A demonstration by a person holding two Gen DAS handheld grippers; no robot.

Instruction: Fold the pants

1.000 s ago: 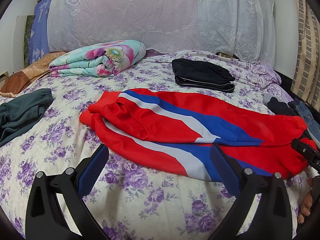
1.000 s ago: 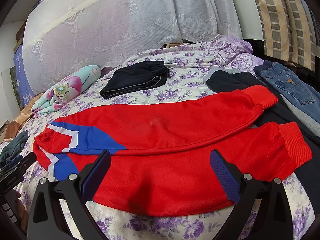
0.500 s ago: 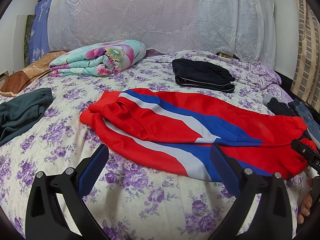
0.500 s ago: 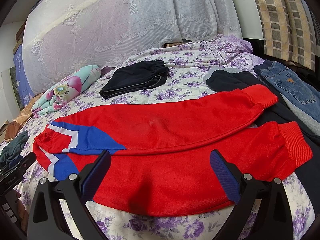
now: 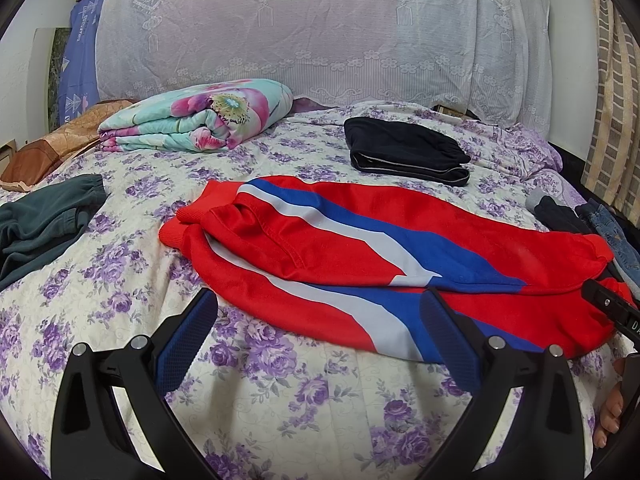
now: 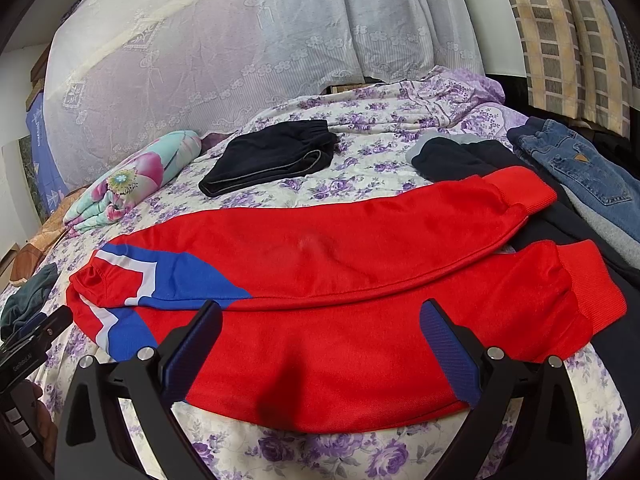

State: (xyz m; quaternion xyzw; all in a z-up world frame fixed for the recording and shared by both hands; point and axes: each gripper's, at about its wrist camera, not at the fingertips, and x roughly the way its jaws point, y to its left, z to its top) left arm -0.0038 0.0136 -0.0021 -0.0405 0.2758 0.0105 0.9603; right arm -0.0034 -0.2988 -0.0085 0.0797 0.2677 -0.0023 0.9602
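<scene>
- The green garment is cut off by the left edge of the left wrist view.
- A hand at that view's right edge shows only its fingertips.
- The jeans run past the right edge of the right wrist view.
- The dark clothes are partly hidden under the red pants.

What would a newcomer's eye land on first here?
The bright red track pants with blue and white stripes, spread across the purple-flowered bedsheet just ahead of both open grippers. Behind them lie a folded black garment and a folded floral quilt; blue jeans sit at the right.
</scene>
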